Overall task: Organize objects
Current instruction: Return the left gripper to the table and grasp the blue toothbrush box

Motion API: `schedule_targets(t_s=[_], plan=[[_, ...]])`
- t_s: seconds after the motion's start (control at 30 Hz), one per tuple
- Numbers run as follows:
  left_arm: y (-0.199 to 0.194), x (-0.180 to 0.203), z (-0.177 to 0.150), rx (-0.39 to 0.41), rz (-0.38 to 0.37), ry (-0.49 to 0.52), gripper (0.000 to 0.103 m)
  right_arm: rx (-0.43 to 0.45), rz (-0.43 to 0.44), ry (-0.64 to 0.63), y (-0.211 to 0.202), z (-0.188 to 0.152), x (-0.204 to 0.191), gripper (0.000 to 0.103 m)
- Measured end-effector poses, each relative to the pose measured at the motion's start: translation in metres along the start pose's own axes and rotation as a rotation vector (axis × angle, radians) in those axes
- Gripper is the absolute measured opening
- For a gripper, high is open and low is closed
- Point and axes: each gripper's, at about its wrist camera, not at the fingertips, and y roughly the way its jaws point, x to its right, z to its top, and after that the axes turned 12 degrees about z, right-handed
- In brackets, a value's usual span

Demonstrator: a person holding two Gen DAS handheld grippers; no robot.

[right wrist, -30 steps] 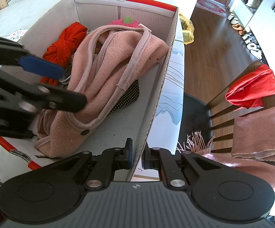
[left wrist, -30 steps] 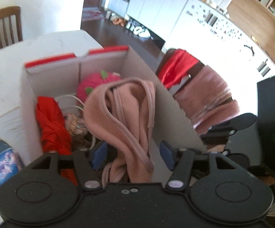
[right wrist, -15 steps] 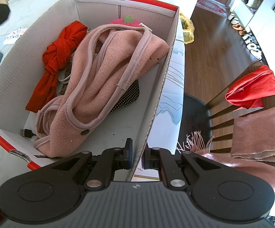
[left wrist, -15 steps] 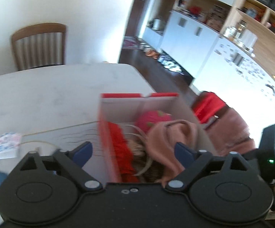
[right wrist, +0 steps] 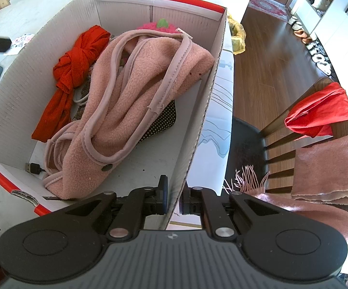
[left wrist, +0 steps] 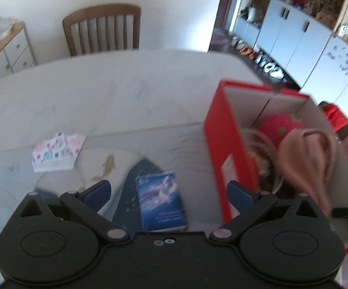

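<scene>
Left tool newly wide, empty

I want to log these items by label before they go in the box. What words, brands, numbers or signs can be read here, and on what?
None can be read for certain.
Blue packet on the table: pale script at top and fine lines lower down, too blurred.
Patterned tissue pack: red and blue print, blurred.
White label on the box's red wall: blank or too blurred.
Right hand-held gripper: small round emblem on its body, no letters.
</scene>
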Motion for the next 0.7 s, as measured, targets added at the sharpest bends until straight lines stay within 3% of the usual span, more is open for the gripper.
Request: schedule_targets(t_s=[0.43,0.7], plan=[[0.05,0.002,-0.016,-0.091,0.075,-0.009,0.1,-0.014,-0.001,0.0,0.001,-0.003,0.003,0.009],[0.065,0.007,-0.026,-0.125,0.098,0.0,0.084,-0.014,-0.002,0.0,0.002,-0.003,0.002,0.009]])
